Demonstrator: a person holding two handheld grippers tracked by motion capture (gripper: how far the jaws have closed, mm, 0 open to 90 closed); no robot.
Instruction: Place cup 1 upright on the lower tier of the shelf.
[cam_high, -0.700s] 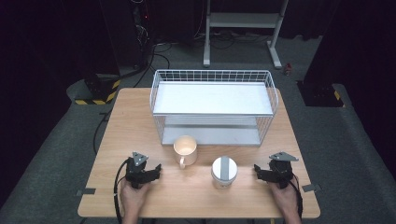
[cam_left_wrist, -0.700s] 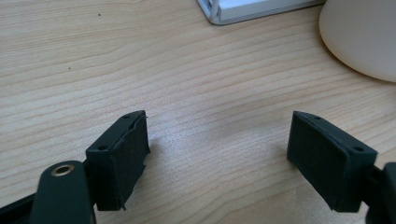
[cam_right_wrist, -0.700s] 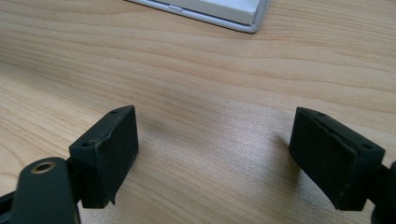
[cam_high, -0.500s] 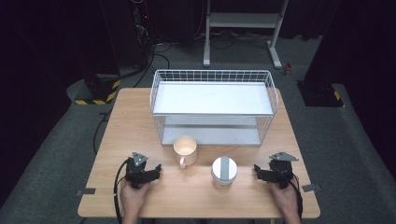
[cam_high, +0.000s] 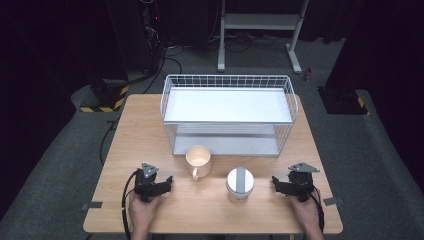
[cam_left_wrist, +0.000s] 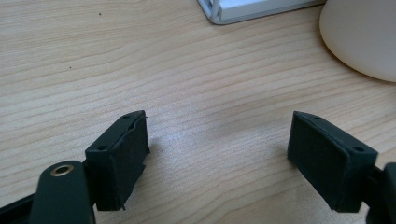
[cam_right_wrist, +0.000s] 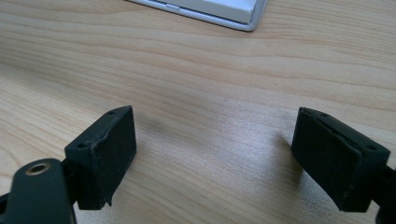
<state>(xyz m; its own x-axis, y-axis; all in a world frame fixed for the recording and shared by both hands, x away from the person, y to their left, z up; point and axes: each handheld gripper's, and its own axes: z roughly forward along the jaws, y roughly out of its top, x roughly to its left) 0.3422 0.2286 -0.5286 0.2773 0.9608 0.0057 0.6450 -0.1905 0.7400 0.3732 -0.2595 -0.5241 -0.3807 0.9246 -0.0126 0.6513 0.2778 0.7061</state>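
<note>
Your left gripper (cam_high: 165, 183) rests low over the table (cam_high: 125, 150) near its front left corner, jaws spread wide with only bare wood between them. In the left gripper view the left gripper (cam_left_wrist: 217, 140) shows the same gap, its two black pads (cam_left_wrist: 123, 156) well apart and nothing pressed against either one. The cream mug (cam_high: 198, 159) stands upright just beyond and to the right of that gripper, its handle turned toward the front edge; in the left gripper view the mug (cam_left_wrist: 359, 37) bulges in at the upper right corner, clear of the jaws.

Your right gripper (cam_high: 277, 184) sits near the front right corner of the table, also spread wide and holding nothing. In the right gripper view the right gripper (cam_right_wrist: 215, 149) frames plain wood grain between its pads (cam_right_wrist: 109, 154). The white cup (cam_high: 239, 183) stands between your two hands, close to the front edge and just to the left of the right gripper, apart from it. Its top looks like a lid with a grey band across it, though from this height that is hard to tell for sure.

The white wire rack (cam_high: 227, 112) takes up the middle and back of the table, its open front facing you, with the mug standing just before its lower shelf. A corner of the rack's base (cam_right_wrist: 219, 11) shows at the top of the right gripper view.
</note>
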